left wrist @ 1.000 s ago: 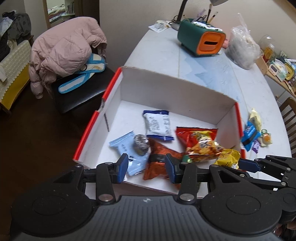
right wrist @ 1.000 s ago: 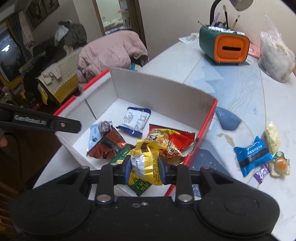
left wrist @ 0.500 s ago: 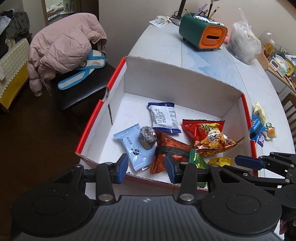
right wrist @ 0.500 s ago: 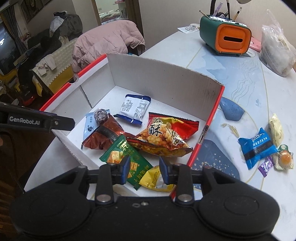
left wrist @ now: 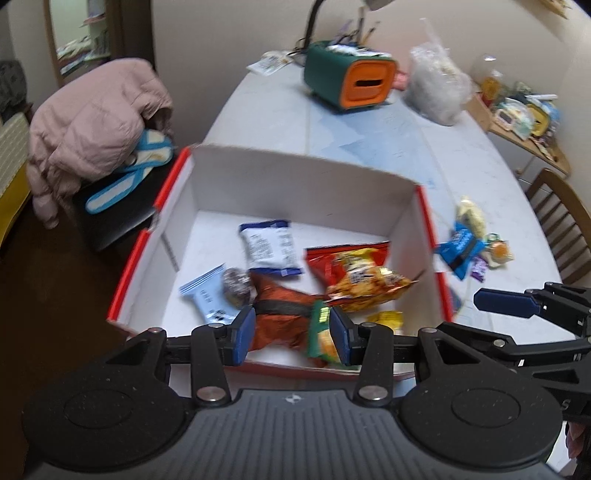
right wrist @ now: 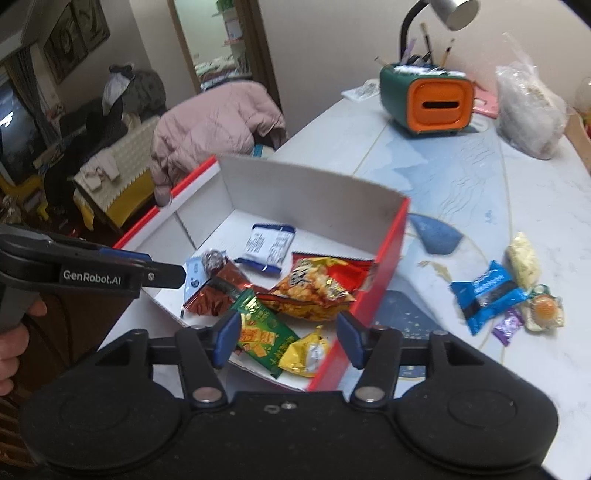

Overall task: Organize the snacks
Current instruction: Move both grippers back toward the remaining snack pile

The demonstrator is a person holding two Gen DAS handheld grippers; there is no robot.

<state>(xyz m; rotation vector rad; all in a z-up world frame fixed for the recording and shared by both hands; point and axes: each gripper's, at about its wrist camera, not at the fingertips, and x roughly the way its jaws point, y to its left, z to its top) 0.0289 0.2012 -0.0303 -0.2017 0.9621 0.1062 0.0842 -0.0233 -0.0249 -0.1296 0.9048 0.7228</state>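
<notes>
A red-and-white cardboard box (left wrist: 295, 181) (right wrist: 314, 188) on the table holds several snack packets: a white-and-blue one (left wrist: 267, 247), an orange-brown one (left wrist: 280, 321), a red-yellow chip bag (right wrist: 314, 284), a green cracker pack (right wrist: 262, 332) and a small yellow packet (right wrist: 306, 350). My left gripper (left wrist: 291, 334) is open and empty above the box's near edge. My right gripper (right wrist: 288, 338) is open and empty above the box's near right corner, over the yellow packet. Outside the box, on the table to the right, lie a blue packet (right wrist: 487, 291), a pale yellow packet (right wrist: 522, 258) and small candies (right wrist: 543, 310).
A green-and-orange holder (right wrist: 428, 99), a lamp (right wrist: 443, 14) and a clear plastic bag (right wrist: 528, 107) stand at the table's far end. A chair with a pink jacket (left wrist: 92, 125) is left of the table. A wooden chair (left wrist: 561, 221) is at the right.
My right gripper opened and let go of the yellow packet, which now lies in the box's near right corner. Both grippers have pulled back and up a little.
</notes>
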